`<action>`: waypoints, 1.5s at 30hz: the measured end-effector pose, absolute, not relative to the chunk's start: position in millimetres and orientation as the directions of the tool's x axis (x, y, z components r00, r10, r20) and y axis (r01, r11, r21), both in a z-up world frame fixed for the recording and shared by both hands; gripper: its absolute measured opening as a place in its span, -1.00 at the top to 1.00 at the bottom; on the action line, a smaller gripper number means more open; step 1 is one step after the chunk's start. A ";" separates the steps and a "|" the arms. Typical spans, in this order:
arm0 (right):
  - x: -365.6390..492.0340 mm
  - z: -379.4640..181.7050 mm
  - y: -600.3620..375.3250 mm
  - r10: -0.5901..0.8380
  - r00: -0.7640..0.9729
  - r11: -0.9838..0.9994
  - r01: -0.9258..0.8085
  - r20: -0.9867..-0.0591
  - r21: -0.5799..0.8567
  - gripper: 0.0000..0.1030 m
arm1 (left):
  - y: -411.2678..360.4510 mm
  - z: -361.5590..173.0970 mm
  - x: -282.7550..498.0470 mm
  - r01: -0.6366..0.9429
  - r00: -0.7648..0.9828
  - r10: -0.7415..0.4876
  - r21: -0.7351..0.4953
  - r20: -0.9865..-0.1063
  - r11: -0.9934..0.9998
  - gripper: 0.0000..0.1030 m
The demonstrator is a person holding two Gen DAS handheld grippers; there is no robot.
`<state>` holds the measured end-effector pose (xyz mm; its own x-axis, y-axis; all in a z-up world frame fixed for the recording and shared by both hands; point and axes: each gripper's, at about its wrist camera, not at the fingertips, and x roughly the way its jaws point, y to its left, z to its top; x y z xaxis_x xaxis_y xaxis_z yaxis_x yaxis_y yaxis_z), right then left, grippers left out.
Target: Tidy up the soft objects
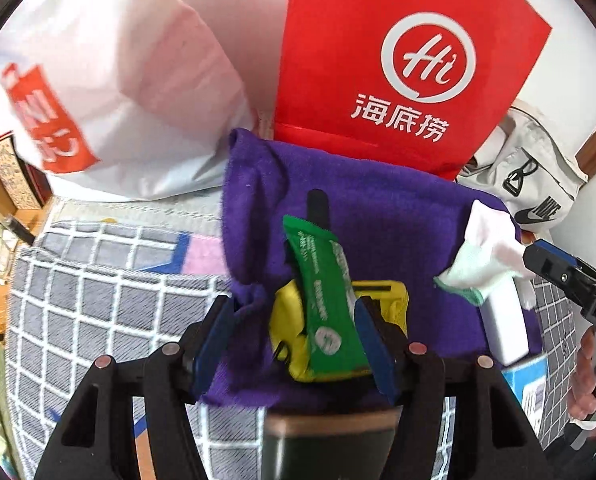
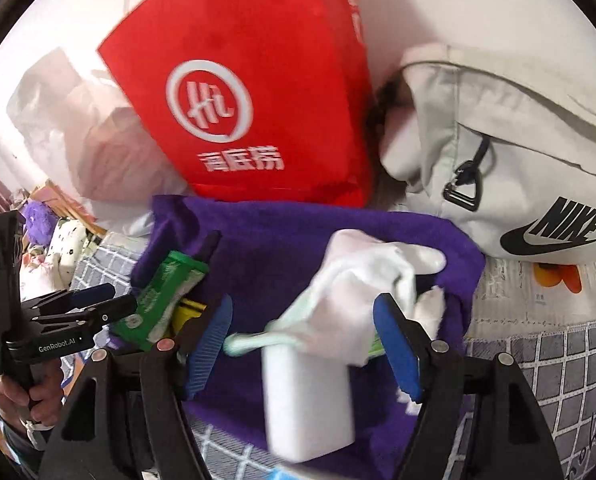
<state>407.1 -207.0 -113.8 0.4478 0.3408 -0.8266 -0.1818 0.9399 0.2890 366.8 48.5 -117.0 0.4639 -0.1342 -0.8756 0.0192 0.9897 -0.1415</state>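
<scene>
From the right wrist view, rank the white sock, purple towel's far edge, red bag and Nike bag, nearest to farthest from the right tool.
1. White sock, between the right tool's open fingers.
2. Purple towel's far edge, just beyond.
3. Red bag, behind the towel, and Nike bag, back right: too close to call.

Between the left claw's [image 1: 293, 336] matt black plastic arms lies a glossy green foil packet [image 1: 324, 300] on a fuzzy purple cloth [image 1: 398, 208], past it a smooth red paper bag [image 1: 398, 40], while a soft white knit sock [image 2: 362, 280] sits between the right claw's [image 2: 306, 344] ribbed blue pads [image 2: 207, 344].
</scene>
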 end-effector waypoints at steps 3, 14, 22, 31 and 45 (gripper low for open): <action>394.2 -104.3 -196.7 0.349 0.447 0.936 -0.199 -0.824 0.289 -0.41 | 55.9 -108.7 349.9 0.022 0.475 -0.123 -0.128 -0.871 0.992 -0.18; 307.6 -82.6 -148.1 0.396 0.413 0.906 -0.319 -0.820 0.278 -0.41 | 84.1 -85.3 282.5 -0.021 0.510 -0.091 -0.118 -0.855 0.993 -0.18; 235.7 -87.1 -129.1 0.468 0.366 0.870 -0.352 -0.804 0.346 -0.41 | 101.8 -88.3 225.2 -0.061 0.530 -0.089 -0.143 -0.843 0.988 -0.18; 185.2 -107.1 -97.3 0.445 0.315 0.873 -0.361 -0.838 0.328 -0.77 | 125.8 -81.0 175.8 -0.079 0.572 -0.094 -0.168 -0.815 0.983 -0.19; 145.2 -171.3 -63.9 0.376 0.250 0.880 -0.398 -0.892 0.259 -0.82 | 139.8 -112.1 148.3 -0.069 0.549 -0.144 -0.217 -0.824 0.974 -0.19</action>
<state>145.2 -63.9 -171.3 0.2497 0.3757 -0.8925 -0.3980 0.8800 0.2592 148.3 139.8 -112.1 0.5486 -0.1441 -0.8235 -0.0693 0.9738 -0.2166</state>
